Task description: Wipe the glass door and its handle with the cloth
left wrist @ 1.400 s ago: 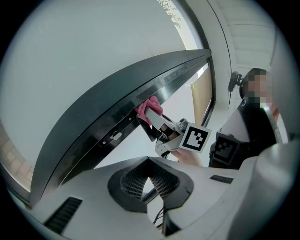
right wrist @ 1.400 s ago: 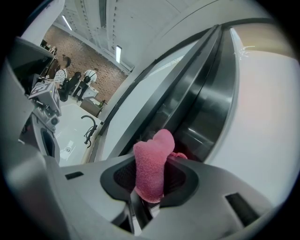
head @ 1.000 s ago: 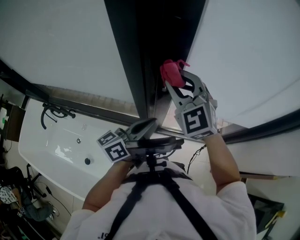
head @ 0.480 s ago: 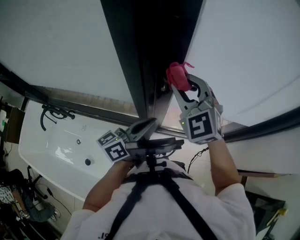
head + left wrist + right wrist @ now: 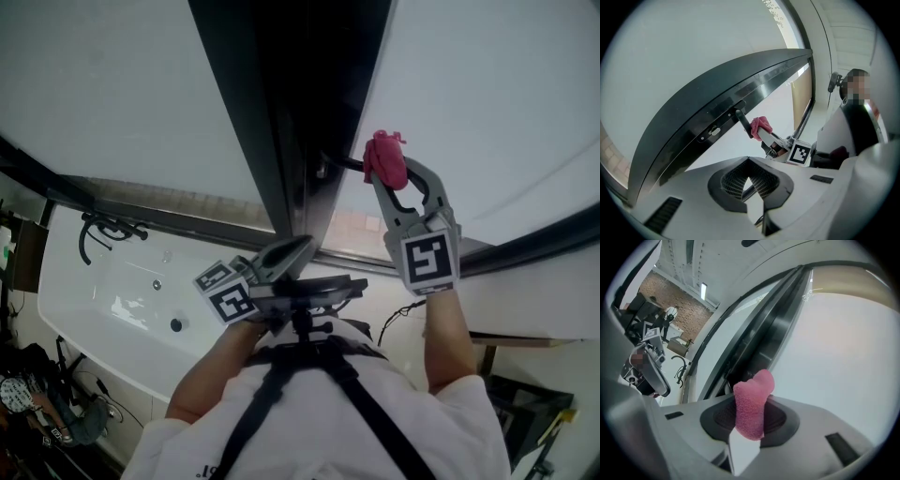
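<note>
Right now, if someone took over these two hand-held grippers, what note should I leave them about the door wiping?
Right hand-held gripper: shut on the bunched pink terry cloth, raised to the door.
Left hand-held gripper: shut, empty, held low and away from the door.
The cloth sits against the short dark bar handle on the black door frame, beside the frosted white glass panel.
Done: the cloth is gripped and at the handle; how much is already wiped cannot be told.
Left: finish rubbing the handle, then probably go over the glass panel.
</note>
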`<state>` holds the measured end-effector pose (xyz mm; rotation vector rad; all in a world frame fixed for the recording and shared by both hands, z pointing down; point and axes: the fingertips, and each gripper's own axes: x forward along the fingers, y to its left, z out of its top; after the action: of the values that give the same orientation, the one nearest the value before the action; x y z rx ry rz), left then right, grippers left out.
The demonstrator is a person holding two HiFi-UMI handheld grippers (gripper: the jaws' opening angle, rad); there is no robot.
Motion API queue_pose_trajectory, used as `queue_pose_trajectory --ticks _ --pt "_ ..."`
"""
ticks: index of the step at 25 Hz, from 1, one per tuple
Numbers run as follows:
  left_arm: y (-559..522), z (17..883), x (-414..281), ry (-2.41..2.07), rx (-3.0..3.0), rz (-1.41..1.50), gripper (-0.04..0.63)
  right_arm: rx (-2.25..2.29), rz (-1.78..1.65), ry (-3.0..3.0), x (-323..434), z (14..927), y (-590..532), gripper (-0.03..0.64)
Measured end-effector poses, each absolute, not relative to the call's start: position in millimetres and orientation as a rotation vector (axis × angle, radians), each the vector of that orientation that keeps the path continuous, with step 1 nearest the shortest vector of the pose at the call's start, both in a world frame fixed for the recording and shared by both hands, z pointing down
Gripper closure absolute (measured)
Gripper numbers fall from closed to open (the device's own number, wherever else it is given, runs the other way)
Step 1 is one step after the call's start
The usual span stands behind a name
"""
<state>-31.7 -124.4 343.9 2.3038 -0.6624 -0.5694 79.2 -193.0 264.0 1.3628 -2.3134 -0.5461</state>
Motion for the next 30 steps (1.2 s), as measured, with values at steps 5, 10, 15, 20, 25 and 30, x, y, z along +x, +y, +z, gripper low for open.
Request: queue_pose_trajectory --ticks 5,10,15,20,25,30 --pt "-125 347 -32 -0.658 2.301 -0.562 0.603 1.484 -0.487 -2.296 106 270 -191 0.509" --pt "-124 350 -31 -0.659 2.296 -0.551 0.603 1.547 -0.314 -2.195 149 310 -200 0.511" --pt "-124 351 -28 -0.650 2.296 -0.536 0.603 1.547 -0.116 -2.261 153 339 -198 0.511" --pt "-123 348 -31 -0.659 2.298 -0.539 0.603 1.442 0.003 -2.437 105 347 -203 0.511" --pt "-119 351 -34 -0.647 2.279 -0.557 0.603 1.292 0.124 -2.581 48 357 -213 0.510" --pt "-115 352 -37 -0.652 2.264 -0.572 0.603 1.216 0.170 -2.670 10 351 -222 0.511"
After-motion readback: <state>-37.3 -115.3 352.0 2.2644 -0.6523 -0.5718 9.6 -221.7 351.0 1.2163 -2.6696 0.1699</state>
